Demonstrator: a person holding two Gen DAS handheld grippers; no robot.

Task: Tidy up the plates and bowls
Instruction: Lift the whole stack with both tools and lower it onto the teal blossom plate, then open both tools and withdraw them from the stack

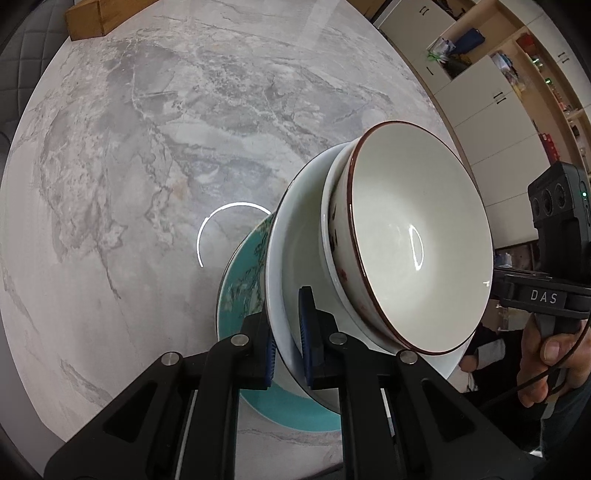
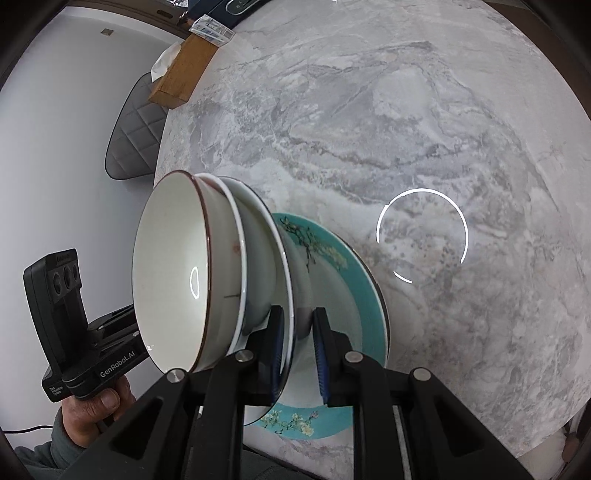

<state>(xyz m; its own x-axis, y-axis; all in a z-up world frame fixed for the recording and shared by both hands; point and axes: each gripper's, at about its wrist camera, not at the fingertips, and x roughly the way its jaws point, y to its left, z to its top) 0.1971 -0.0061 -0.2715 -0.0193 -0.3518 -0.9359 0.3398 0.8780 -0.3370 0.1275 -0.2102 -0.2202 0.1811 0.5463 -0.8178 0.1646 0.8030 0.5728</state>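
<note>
Black linkage of our left gripper (image 1: 291,350) fills the bottom of the left wrist view, w/ its blue pads (image 1: 305,332) pinched on the near rim of the white plate (image 1: 295,258). One pad sits on the plate's inner face, the other behind the rim, so it's clamped on the plate edge.

On the opposite side our right gripper (image 2: 299,350) brackets the same white plate (image 2: 284,280): one pad touches the inner face, the other pad (image 2: 320,354) shows a sliver of gap to the plate's underside, so we can't tell if it's fully clamped.

Two nested bowls ride in the plate. The upper bowl (image 1: 421,240) is cream inside w/ a dark red-brown rim; the lower bowl (image 1: 332,236) is white w/ red marks on its outer wall. Both views show the stack strongly tilted, though we can't tell how much is camera angle. In the right wrist view the upper bowl (image 2: 170,273) faces left, lower bowl (image 2: 236,258) tucked just behind it.

Below and behind the stack, a teal plate (image 1: 240,280) w/ a blossom-branch print lies flat on the marble table (image 1: 129,166). White plate's lower edge is just over it; contact unclear. Teal plate (image 2: 354,280) is nearer the table's front edge, on the marble table (image 2: 424,110).

Far edge: a wooden box (image 1: 99,18), also in the right view (image 2: 184,70) w/ a white tissue poking out. A grey quilted chair back (image 2: 135,136) stands beyond the table.
</note>
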